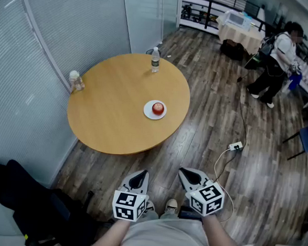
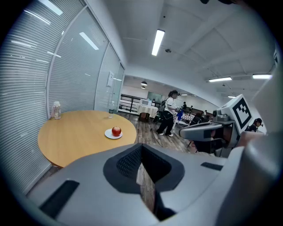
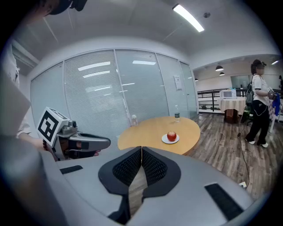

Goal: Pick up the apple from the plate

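Observation:
A red apple [image 1: 158,108] rests on a small white plate [image 1: 148,112] toward the right side of a round wooden table [image 1: 112,117]. The apple [image 2: 116,130] and the plate [image 2: 109,134] also show far off in the left gripper view, and the apple [image 3: 171,136] on its plate [image 3: 166,140] in the right gripper view. My left gripper [image 1: 138,177] and right gripper [image 1: 188,175] hang side by side near my body, well short of the table's near edge. Both are shut with nothing between the jaws. The left gripper [image 2: 140,164] and right gripper [image 3: 141,160] point slightly downward toward the table.
A clear water bottle [image 1: 155,59] stands at the table's far edge and a small jar [image 1: 75,80] at its left edge. Glass walls with blinds run along the left. A person [image 1: 274,62] stands at the far right; a cable and power strip [image 1: 235,146] lie on the wooden floor.

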`<state>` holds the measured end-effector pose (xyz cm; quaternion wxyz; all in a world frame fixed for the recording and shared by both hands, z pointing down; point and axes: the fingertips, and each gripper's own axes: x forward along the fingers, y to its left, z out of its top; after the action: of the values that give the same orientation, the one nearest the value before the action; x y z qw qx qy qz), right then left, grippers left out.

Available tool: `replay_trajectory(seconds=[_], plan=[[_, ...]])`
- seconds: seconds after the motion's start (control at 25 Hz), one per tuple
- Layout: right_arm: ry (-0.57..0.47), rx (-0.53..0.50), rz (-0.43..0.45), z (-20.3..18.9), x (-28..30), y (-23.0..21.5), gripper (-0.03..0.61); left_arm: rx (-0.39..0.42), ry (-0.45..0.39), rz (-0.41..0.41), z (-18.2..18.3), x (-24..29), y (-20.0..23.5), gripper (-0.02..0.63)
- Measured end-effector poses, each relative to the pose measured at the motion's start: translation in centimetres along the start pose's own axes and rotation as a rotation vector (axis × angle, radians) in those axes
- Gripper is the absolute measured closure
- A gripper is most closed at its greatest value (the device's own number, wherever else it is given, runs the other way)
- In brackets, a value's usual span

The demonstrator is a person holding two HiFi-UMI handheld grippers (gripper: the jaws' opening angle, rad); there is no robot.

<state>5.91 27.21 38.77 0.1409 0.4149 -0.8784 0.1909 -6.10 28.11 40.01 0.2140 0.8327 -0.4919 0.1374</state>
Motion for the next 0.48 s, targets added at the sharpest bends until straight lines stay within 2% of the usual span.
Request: replay_trajectory(seconds=[0.48], plan=[[0.006,-0.007,-0.020,-0.26,0.10,0.57,0.548,0.006,-0.004,-0.021,-0.08,-0.26,0.38,0.612]])
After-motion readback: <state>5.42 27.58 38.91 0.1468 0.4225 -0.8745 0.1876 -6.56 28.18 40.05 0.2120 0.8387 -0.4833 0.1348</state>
